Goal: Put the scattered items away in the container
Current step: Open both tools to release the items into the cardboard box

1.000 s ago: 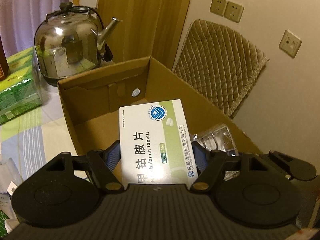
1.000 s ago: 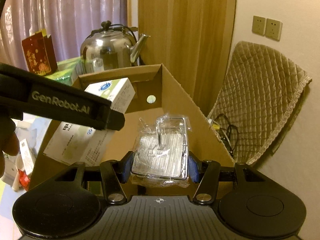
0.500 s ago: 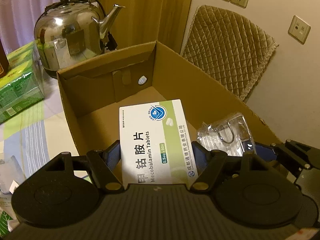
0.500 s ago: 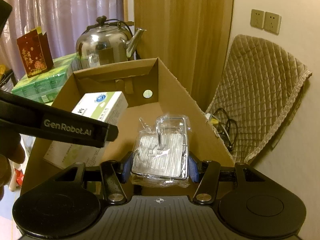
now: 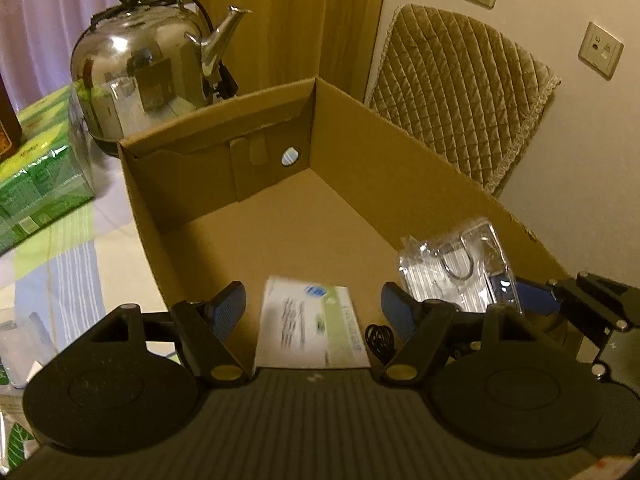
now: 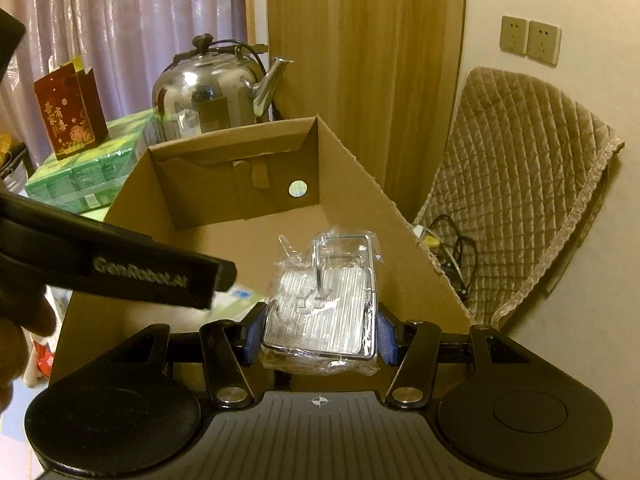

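Two claws hang over one open cardboard box [image 5: 400, 168], the largest thing in both views, which sits on a table [image 5: 60, 264] covered with a striped cloth. At about ten o'clock from the box in the left wrist view stands a steel kettle [image 5: 148, 64], with a green shrink-wrapped pack [image 5: 36, 184] at nine o'clock from it; in the right wrist view a red paper bag [image 6: 70, 112] stands on top of that pack. A quilted pad [image 5: 468, 92] leans on the wall at two o'clock, beyond the box.

Inside the box, low near six o'clock in the left wrist view, lies the white and green tablet box [image 5: 310, 330], blurred, with a black coil of cord [image 5: 378, 340] just beside it at three o'clock. The left claw [image 5: 314, 308] is spread apart above the tablet box, its blue pads [image 5: 230, 308] clear of the carton on both sides. The right claw [image 6: 318, 334] is clamped on a clear-wrapped metal case [image 6: 326, 308], held over the box's right side, at four o'clock from the box centre.
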### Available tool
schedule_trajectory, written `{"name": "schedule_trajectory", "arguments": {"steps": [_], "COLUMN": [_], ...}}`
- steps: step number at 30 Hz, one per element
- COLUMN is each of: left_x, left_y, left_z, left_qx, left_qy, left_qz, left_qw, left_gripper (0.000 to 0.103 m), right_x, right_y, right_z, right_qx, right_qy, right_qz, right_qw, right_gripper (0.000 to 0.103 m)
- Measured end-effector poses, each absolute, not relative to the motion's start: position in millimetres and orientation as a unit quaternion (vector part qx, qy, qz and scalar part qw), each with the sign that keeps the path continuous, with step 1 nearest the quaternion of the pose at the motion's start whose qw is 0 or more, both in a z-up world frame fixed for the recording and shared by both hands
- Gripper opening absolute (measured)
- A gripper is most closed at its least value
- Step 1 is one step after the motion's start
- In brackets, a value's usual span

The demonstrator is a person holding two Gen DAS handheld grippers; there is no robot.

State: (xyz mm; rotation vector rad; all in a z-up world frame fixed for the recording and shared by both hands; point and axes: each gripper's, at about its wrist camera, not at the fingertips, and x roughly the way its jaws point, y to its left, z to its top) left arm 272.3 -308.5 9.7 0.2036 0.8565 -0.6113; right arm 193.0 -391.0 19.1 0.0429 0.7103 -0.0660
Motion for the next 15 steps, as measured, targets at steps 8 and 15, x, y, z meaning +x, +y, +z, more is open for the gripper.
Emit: {"name": "schedule_trajectory", "arguments": {"steps": [8, 15], "left_x": [270.6, 272.2], "left_y": [-298.3, -286.9], "left_z": [25.2, 28.9], "left_qx": [0.091, 0.088], "left_qy": [0.388, 0.385], "left_qz": [-0.285, -0.277], "left_qw": [0.872, 0.876], "left_gripper": [0.073, 0.073], "right_x": [192.7, 195.5], "right_y": [-387.6, -383.5], "right_z": [19.6, 18.3], "right_qx": [0.022, 0.023], "right_qy": [0.344, 0.346], "right_qz": [-0.02, -0.014], "right_qw": [0.939, 0.938], "right_gripper": [0.052, 0.052]}}
